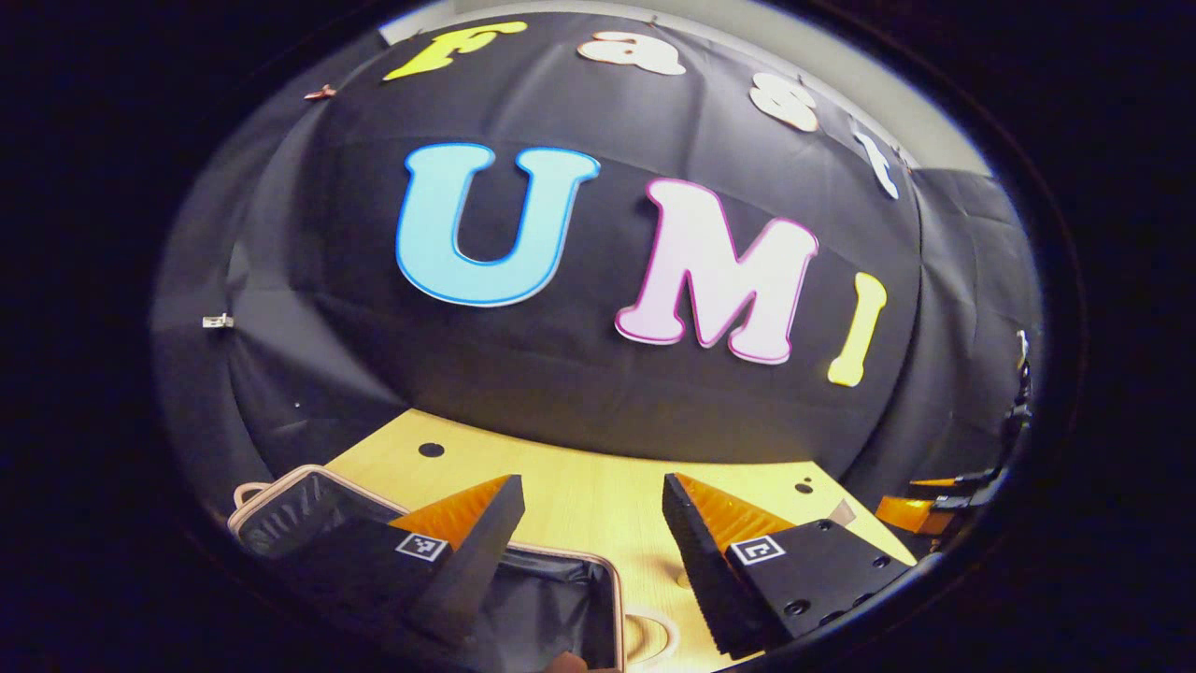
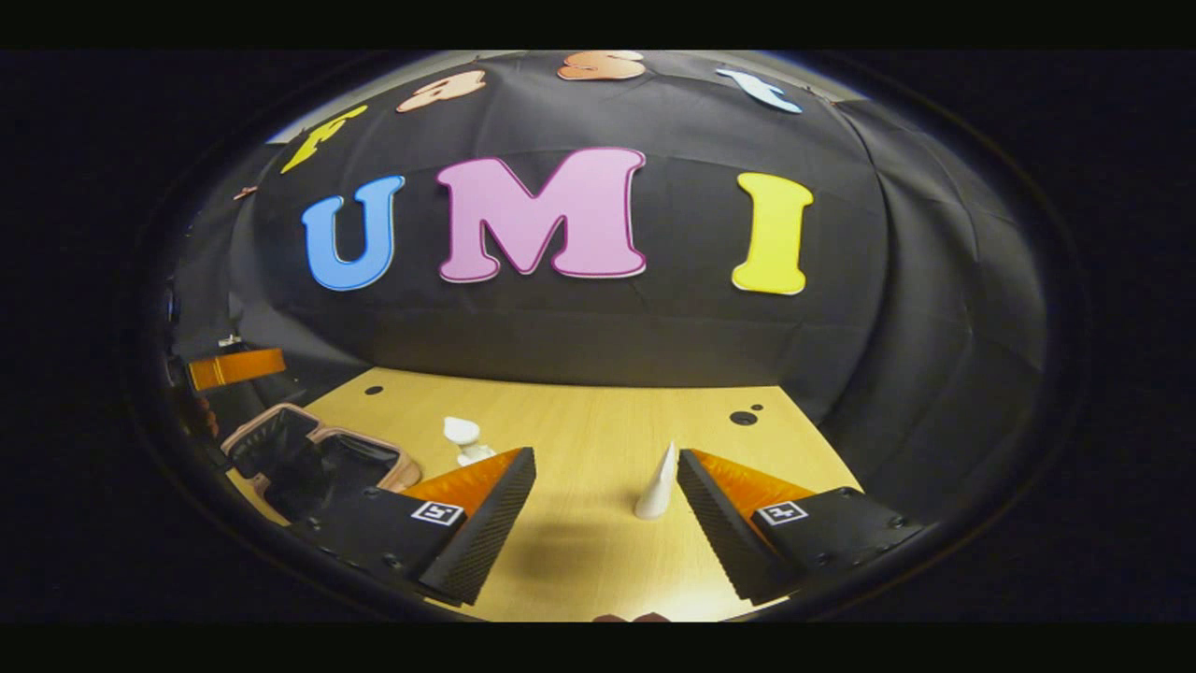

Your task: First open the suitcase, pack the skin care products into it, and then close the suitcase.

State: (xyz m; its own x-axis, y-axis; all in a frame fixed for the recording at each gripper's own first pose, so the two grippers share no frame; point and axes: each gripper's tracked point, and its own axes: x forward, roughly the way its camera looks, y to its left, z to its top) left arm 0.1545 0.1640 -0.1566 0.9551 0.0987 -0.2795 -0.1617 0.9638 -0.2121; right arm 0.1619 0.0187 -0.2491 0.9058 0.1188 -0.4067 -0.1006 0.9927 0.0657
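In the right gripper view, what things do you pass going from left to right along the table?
Open suitcase → small white bottle → white cone-shaped tube → two dark holes in the table.

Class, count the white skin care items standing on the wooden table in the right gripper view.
2: a tapered tube beside the right claw's right finger, and a small bottle near the open suitcase. Others may be hidden.

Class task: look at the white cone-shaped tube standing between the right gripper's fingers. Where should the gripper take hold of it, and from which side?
Grip the white tube low on its wider lower body, not the thin tip. It stands upright on the table, tapering upward, so fingers would likely slip off the top. Come in level from the near side with the open right gripper straddling it.
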